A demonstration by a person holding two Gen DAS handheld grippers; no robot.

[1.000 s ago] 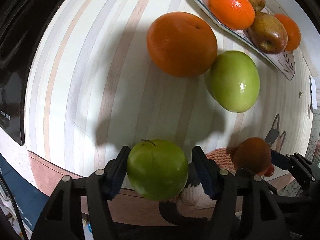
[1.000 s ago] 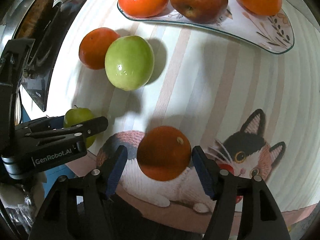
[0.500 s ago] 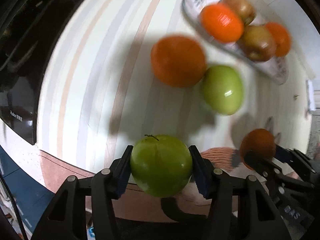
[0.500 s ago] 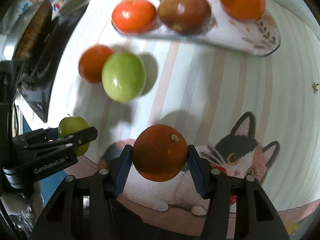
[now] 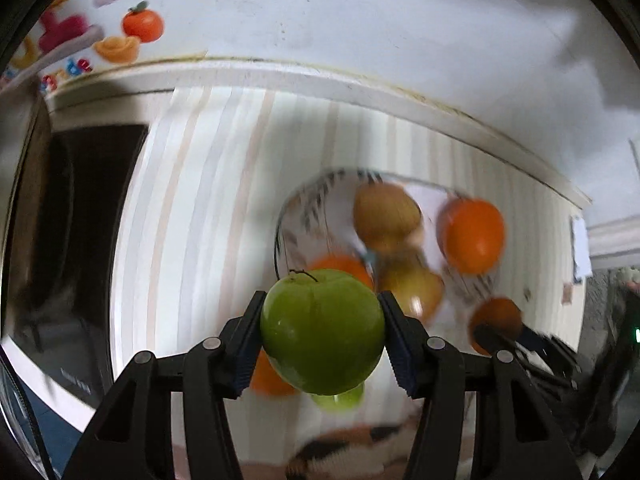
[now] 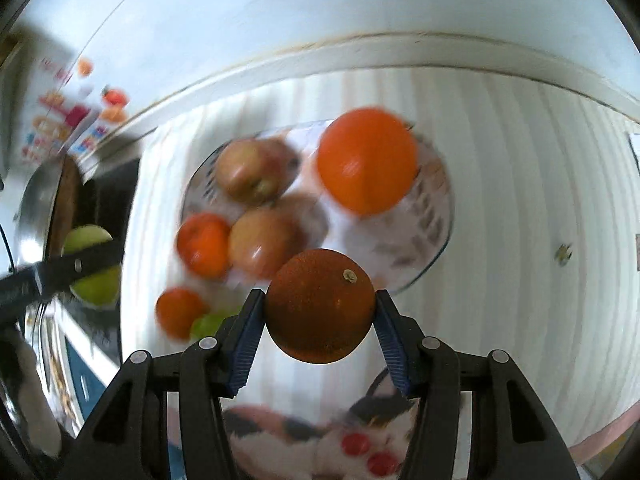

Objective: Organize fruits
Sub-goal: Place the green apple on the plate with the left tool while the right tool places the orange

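Left gripper [image 5: 322, 336] jaws clamped on a green apple [image 5: 322, 331], stem up, held clear above the striped bench [image 5: 208, 208]. Right gripper [image 6: 320, 316] jaws clamped on a dark orange [image 6: 320, 306], stem scar facing the camera, also held above the bench.

Glass plate [image 6: 436, 248] lies ahead of both grippers, blurred. On it: two reddish-brown apples [image 6: 250, 170], a large orange [image 6: 366, 164] at the right side, a smaller orange [image 6: 204, 244] at the left rim. Bare plate surface shows between the large orange and the near rim, just beyond the dark orange.

Off the plate, near its left rim: one loose orange [image 6: 178, 310] touching a loose green apple [image 6: 208, 322], both on the bench, partly hidden behind the right gripper's finger [image 6: 240, 344].

Bench's far edge meets a white wall [image 5: 360, 20]. Black appliance [image 5: 80, 220] borders the bench on the left. Bare striped bench stretches right of the plate. Cat-print mat [image 6: 320, 436] lies at the near edge under the right gripper.

Both grippers point forward towards the plate, roughly level, left one well to the left near the appliance.
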